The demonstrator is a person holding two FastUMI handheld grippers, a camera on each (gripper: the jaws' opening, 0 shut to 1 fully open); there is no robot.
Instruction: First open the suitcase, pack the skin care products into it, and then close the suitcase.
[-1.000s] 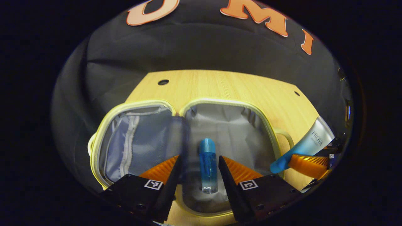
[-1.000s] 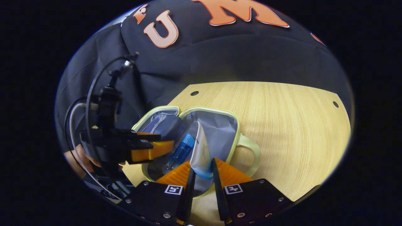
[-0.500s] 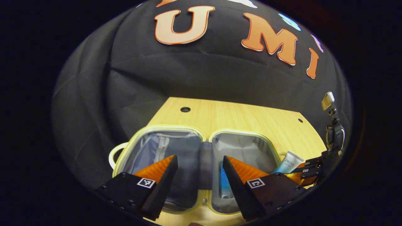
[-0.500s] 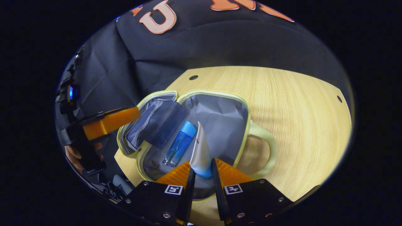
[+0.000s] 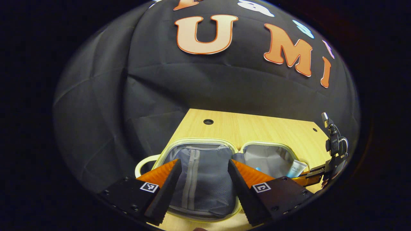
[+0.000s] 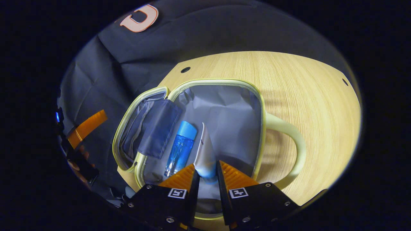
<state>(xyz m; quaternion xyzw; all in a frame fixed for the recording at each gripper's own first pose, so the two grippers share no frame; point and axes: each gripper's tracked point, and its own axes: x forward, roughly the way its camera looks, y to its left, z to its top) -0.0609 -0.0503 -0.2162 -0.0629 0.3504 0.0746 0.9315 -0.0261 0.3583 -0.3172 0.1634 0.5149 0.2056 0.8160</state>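
In the left gripper view, the left gripper has its jaws wide apart with nothing between them; past them the open suitcase lies flat on the table. To their right, the right gripper holds a tube.

In the right gripper view, the right gripper is clamped on the tube over the suitcase. Just left of the jaws, a blue bottle lies on the lining.

Suitcase open on table; bottle inside, beside tube.
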